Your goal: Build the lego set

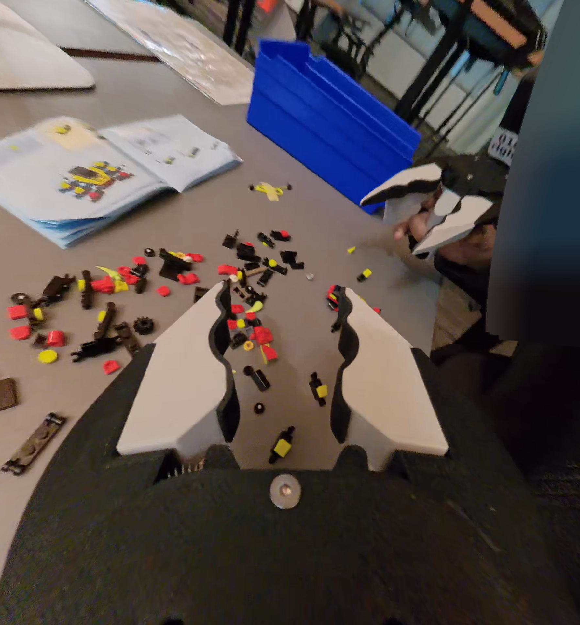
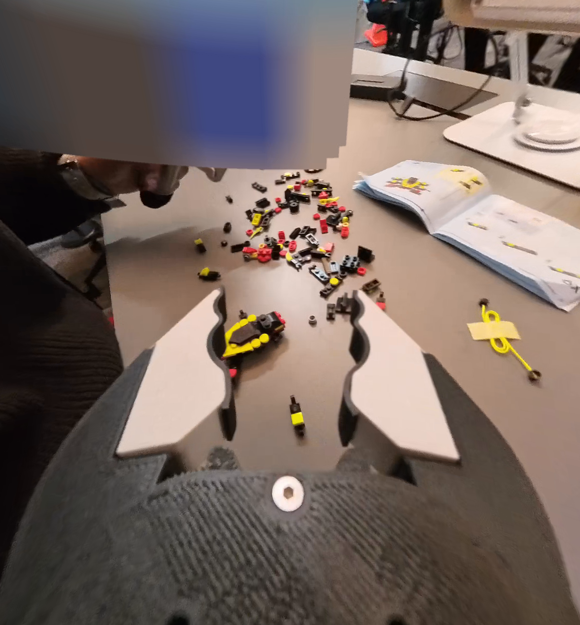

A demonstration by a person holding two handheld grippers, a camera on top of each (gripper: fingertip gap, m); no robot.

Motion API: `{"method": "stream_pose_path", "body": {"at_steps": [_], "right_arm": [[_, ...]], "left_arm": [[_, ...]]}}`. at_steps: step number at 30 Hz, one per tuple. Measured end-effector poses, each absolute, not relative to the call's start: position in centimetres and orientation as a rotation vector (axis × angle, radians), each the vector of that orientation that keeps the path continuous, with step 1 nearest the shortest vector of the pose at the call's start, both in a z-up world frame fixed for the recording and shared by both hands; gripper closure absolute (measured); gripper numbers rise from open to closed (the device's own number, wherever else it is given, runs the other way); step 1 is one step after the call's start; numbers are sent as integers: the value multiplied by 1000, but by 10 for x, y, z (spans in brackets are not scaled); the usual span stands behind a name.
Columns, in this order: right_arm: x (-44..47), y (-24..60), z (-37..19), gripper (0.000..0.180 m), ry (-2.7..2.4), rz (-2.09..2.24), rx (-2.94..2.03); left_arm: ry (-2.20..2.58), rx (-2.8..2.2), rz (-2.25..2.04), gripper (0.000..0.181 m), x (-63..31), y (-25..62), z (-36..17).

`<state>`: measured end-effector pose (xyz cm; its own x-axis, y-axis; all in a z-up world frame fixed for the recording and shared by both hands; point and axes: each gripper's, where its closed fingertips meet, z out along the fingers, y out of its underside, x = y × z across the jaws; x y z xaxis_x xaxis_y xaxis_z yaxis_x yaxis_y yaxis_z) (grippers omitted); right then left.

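Hovering wide-open, both tongs [image 1: 283, 287] [image 2: 288, 294]; scattered bricks [image 1: 248, 263] near table edge [image 1: 427, 304].

An office or work room is shown. A big grey table [image 2: 417, 338] is seen, with a white monitor stand [image 2: 532, 142] and cables [image 2: 444, 105] near its far edge. More desks with black legs [image 1: 427, 77] and an orange cone [image 2: 376, 33] are seen behind.
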<state>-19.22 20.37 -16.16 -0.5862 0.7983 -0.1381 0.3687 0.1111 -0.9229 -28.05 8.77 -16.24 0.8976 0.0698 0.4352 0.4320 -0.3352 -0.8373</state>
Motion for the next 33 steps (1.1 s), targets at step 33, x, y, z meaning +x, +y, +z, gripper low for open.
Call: {"method": "stream_pose_path", "body": {"at_steps": [33], "right_arm": [[-192,209,-134,103,-1728,1254,-1024]], "left_arm": [[-289,-1928,-39,144,-293,100,-155]]}}
